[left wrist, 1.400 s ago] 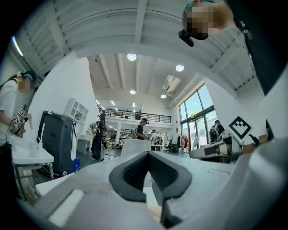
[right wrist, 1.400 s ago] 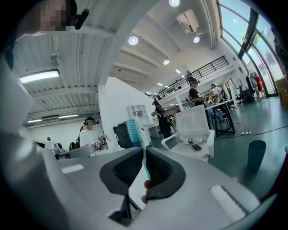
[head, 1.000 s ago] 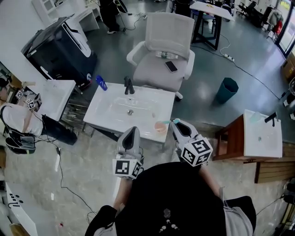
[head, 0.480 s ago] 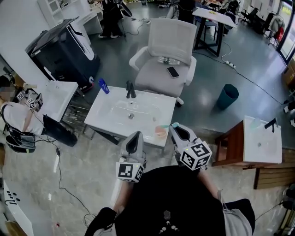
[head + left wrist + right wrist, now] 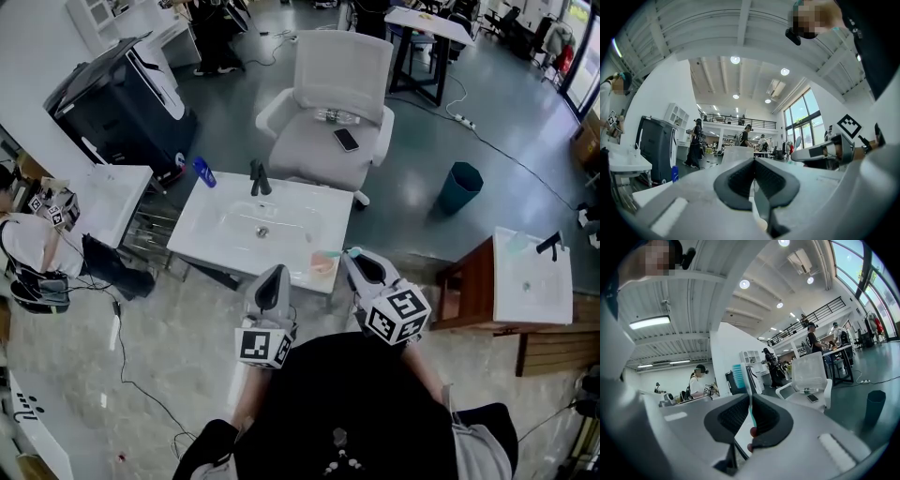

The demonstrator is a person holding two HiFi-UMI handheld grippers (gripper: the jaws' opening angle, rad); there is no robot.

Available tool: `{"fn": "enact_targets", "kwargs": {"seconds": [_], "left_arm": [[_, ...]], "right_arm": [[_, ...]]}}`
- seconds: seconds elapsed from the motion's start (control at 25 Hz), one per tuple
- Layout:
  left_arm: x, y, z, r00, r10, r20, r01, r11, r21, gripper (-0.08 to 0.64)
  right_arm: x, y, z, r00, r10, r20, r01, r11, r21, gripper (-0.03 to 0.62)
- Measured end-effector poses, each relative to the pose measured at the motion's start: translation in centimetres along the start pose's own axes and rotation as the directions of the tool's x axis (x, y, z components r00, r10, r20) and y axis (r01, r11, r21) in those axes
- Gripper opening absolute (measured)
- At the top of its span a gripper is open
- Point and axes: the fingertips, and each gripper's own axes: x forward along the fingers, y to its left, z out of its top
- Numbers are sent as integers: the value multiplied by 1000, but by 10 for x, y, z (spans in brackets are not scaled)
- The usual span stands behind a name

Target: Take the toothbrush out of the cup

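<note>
A pink cup (image 5: 324,262) stands on the front right corner of the white sink basin (image 5: 234,234). My right gripper (image 5: 361,265) is just right of the cup, shut on a teal-and-white toothbrush (image 5: 353,251). In the right gripper view the toothbrush (image 5: 739,376) stands upright between the jaws of the right gripper (image 5: 750,398), bristles above them. Its lower end is hidden, so I cannot tell whether it is clear of the cup. My left gripper (image 5: 272,284) hovers at the basin's front edge, left of the cup. Its jaws (image 5: 753,161) are shut with nothing between them.
A black faucet (image 5: 258,176) and a blue bottle (image 5: 203,171) stand at the basin's far side. Behind is a white office chair (image 5: 328,141) with a phone (image 5: 346,139) on it. A teal bin (image 5: 461,183), a wooden stand with another basin (image 5: 530,272) and a black machine (image 5: 122,94) surround the spot.
The view has swayed slightly. Both grippers stay where they were, and the right one keeps its hold on the toothbrush beside the cup.
</note>
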Motion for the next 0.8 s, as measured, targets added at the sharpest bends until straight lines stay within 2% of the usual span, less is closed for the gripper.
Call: {"fn": "enact_targets", "kwargs": {"seconds": [0.8], "left_arm": [[2,7,-10,1000,4,-12,-4,1000,-16,2]], "right_arm": [[9,-4,-5,1000,-12,-13,12,1000,-1,23]]}}
